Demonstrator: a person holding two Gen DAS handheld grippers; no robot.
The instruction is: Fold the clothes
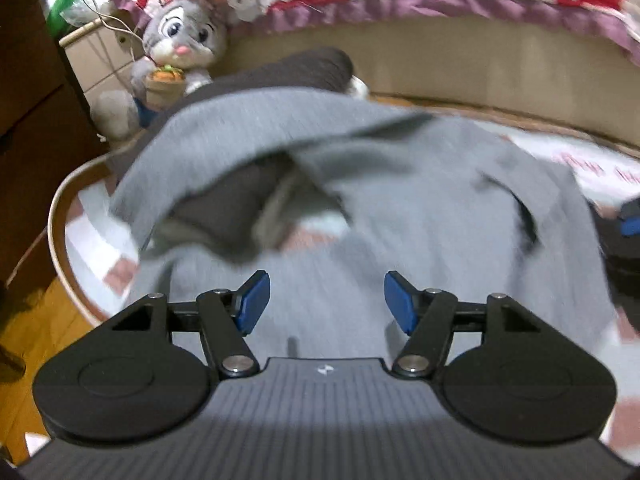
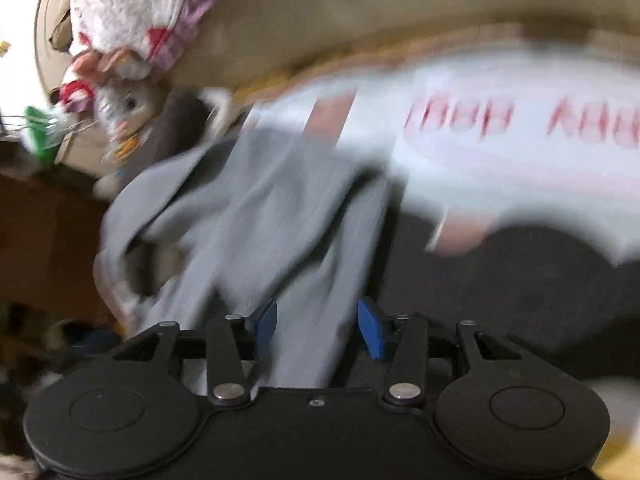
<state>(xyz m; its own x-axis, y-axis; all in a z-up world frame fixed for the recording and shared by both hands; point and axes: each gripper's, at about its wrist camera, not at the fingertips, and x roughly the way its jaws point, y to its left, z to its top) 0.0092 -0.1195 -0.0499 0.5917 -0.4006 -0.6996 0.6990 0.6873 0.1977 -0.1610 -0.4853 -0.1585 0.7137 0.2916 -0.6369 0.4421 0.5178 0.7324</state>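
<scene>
Where grey garment [image 1: 400, 184] lies, plush rabbit [image 1: 180, 40] behind.

Both wrist cameras are looking forward and downward, close over the grey garment [image 1: 400, 208] [image 2: 256, 216]. The left one is facing the plush rabbit [image 1: 180, 40] behind it. The right one, tilted and blurred, is catching that rabbit [image 2: 128, 104] upper left.

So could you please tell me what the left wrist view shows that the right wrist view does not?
Only the left wrist view shows the open left gripper, wooden floor and the other gripper's blue pad. Only the right wrist view shows the open right gripper and red lettering. Both show the grey garment and plush rabbit.
</scene>
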